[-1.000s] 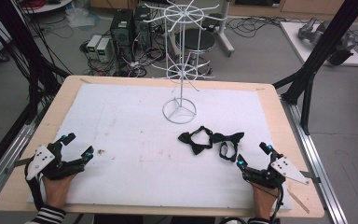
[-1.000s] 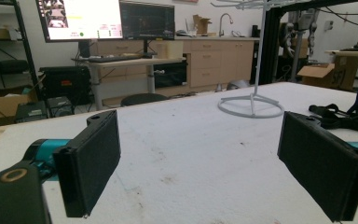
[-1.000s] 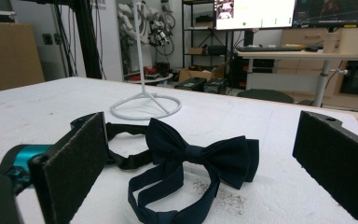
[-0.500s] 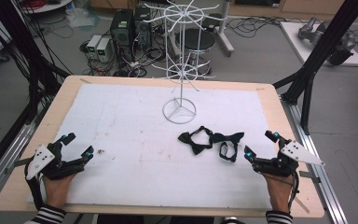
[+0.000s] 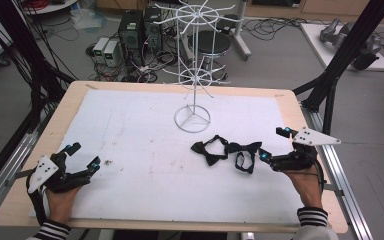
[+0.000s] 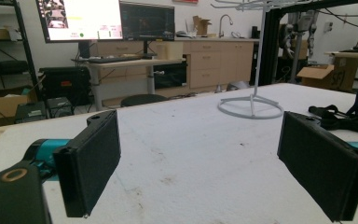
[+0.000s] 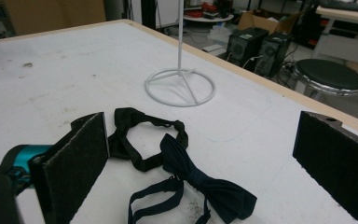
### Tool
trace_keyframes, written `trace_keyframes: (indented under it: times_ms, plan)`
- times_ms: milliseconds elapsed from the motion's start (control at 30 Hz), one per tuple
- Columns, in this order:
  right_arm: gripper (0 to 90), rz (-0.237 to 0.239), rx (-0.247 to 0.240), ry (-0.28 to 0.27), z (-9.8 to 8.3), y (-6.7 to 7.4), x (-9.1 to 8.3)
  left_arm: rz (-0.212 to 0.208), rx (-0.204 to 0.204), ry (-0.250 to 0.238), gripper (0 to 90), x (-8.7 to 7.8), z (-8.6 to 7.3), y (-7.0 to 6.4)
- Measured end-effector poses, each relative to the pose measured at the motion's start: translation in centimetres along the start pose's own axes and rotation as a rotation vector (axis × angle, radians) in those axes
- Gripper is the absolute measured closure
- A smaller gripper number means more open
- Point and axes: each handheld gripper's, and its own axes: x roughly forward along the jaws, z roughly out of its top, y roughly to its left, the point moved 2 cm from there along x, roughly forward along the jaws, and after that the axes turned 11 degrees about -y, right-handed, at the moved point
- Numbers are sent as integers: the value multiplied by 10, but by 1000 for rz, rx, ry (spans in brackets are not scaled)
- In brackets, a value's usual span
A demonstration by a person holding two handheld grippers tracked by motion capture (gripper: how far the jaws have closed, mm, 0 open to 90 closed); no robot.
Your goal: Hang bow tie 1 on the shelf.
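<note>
Two bow ties lying flat on the white mat (image 5: 145, 145) that covers the wooden table (image 5: 70, 95). Black bow tie (image 5: 207, 151) on the left, dark blue bow tie (image 5: 244, 151) on the right, touching each other, with their straps in loops. Both a little in front of the round foot of the white wire rack (image 5: 194, 75), which stands upright near the far middle of the mat.

Right gripper (image 5: 276, 144) low over the mat, just beside the dark blue bow tie, on its right side. Jaws spread wide, holding nothing, not touching the tie. Held in the right hand (image 5: 307, 182), with a striped sleeve (image 5: 311, 216) behind it. Seen from the right gripper view: dark blue bow tie (image 7: 205, 184) close in front and between the two black jaws, black bow tie (image 7: 137, 135) just behind it, rack foot (image 7: 180, 87) farther back.

Left gripper (image 5: 83, 156) far over at the near left corner of the mat, well apart from the ties. Jaws wide too, with nothing between them. Held in the left hand (image 5: 60, 200). Seen from the left gripper view: bare, spotted mat between the jaws, rack foot (image 6: 251, 106) farther off, bow ties (image 6: 340, 116) at the right edge.

Past the table: a round black stool (image 5: 215, 42) and some computer boxes (image 5: 132, 32) on the floor.
</note>
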Motion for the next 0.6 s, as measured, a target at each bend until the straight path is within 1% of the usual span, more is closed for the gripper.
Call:
trace_keyframes:
  times_ms: [67,100,167,200,233,267,300,367,400,433,467,500,600]
  plan:
    - [28,1,6,8,1,-2,2,1,1,-2,136,0,0,0]
    - [28,9,-8,32,3,-5,7,0,1,-1,136,0,0,0]
    - [28,22,-17,61,6,-8,11,0,-3,-1,136,0,0,0]
    - [28,34,-27,74,8,-10,14,0,-3,-1,136,0,0,0]
    - [28,34,-27,74,8,-10,14,-1,-2,-1,136,0,0,0]
    - [28,60,-28,106,10,-13,18,-1,-2,0,136,0,0,0]
    - [28,60,-28,106,10,-13,18,-1,-2,-1,136,0,0,0]
    - [28,76,-46,132,13,-16,22,-1,-2,0,135,0,0,0]
    - [28,105,-41,154,15,-19,26,-1,-1,0,136,0,0,0]
    - [28,105,-41,154,15,-19,26,-1,-2,0,136,0,0,0]
    - [28,133,-52,183,16,-21,30,-1,-1,0,136,0,0,0]
    - [28,133,-52,183,16,-21,30,-1,-1,0,136,0,0,0]
    - [28,155,-75,217,18,-23,36,0,-1,-2,134,0,0,0]
